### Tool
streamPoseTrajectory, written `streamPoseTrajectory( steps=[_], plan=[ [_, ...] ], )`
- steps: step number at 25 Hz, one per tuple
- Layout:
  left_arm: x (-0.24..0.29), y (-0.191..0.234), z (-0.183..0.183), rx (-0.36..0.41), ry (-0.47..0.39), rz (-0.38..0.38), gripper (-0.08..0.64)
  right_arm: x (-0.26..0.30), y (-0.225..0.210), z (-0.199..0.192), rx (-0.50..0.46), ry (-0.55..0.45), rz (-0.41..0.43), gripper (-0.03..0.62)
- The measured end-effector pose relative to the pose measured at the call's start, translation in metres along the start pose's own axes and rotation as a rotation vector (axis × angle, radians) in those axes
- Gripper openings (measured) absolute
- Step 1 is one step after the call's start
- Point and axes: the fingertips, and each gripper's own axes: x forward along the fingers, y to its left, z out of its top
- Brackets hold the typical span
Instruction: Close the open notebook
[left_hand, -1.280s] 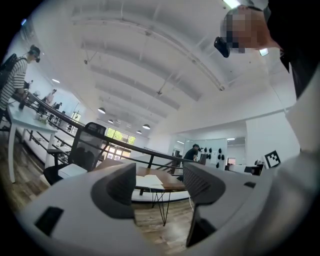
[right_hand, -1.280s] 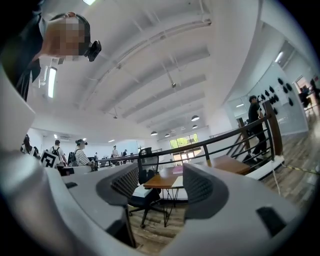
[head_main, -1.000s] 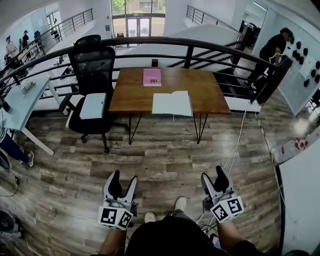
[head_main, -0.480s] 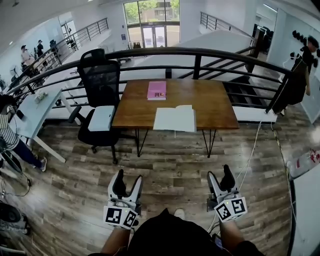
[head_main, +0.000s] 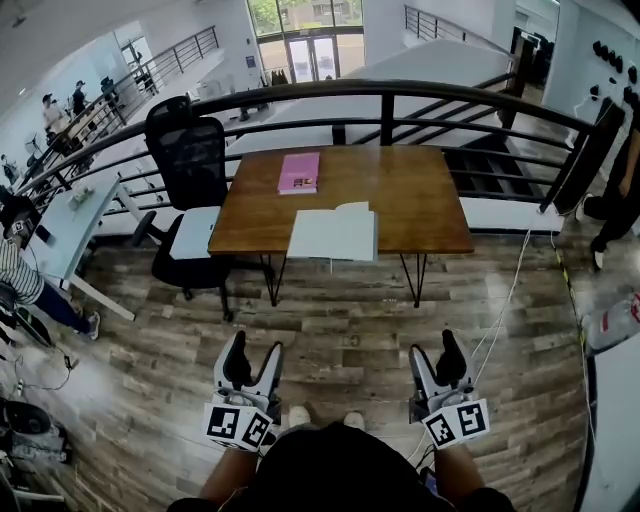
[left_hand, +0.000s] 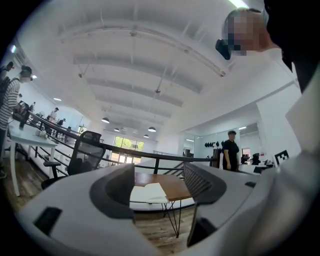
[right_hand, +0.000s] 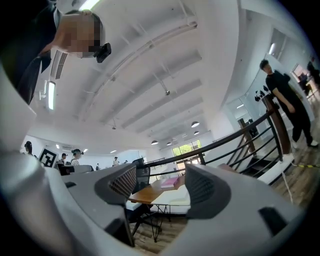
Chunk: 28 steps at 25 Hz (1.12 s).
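Note:
An open white notebook (head_main: 333, 233) lies flat at the front edge of a brown wooden table (head_main: 420, 205). It also shows far off between the jaws in the left gripper view, as the notebook (left_hand: 147, 192), and in the right gripper view as the notebook (right_hand: 175, 196). My left gripper (head_main: 251, 363) and right gripper (head_main: 434, 358) hang low over the floor, well short of the table. Both are open with nothing between their jaws.
A pink book (head_main: 299, 172) lies at the table's back left. A black office chair (head_main: 190, 195) stands left of the table, a white desk (head_main: 60, 225) further left. A black railing (head_main: 400, 95) runs behind the table. A person (head_main: 620, 190) stands far right; others at left.
The view has shifted a little: the table and notebook sit slightly lower and nearer in the head view. Both grippers keep their open pose low in front of me.

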Motion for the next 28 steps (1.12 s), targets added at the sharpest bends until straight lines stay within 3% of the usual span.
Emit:
streamPoseTrajectory(
  steps=[6, 14, 22, 28],
  plan=[
    [0.017, -0.001, -0.014, -0.001, 0.037, 0.009, 0.302, 0.002, -0.025, -0.018, 0.044, 0.053, -0.031, 0.293],
    [0.058, 0.029, -0.038, -0.063, 0.059, -0.009, 0.302, 0.030, -0.046, -0.018, -0.006, 0.075, -0.085, 0.278],
    [0.126, 0.072, -0.034, -0.058, 0.048, -0.057, 0.302, 0.103, -0.065, -0.015, -0.057, 0.093, -0.115, 0.270],
    [0.165, 0.112, -0.039, -0.080, 0.064, -0.059, 0.302, 0.173, -0.054, -0.021, -0.085, 0.118, -0.069, 0.268]
  ],
)
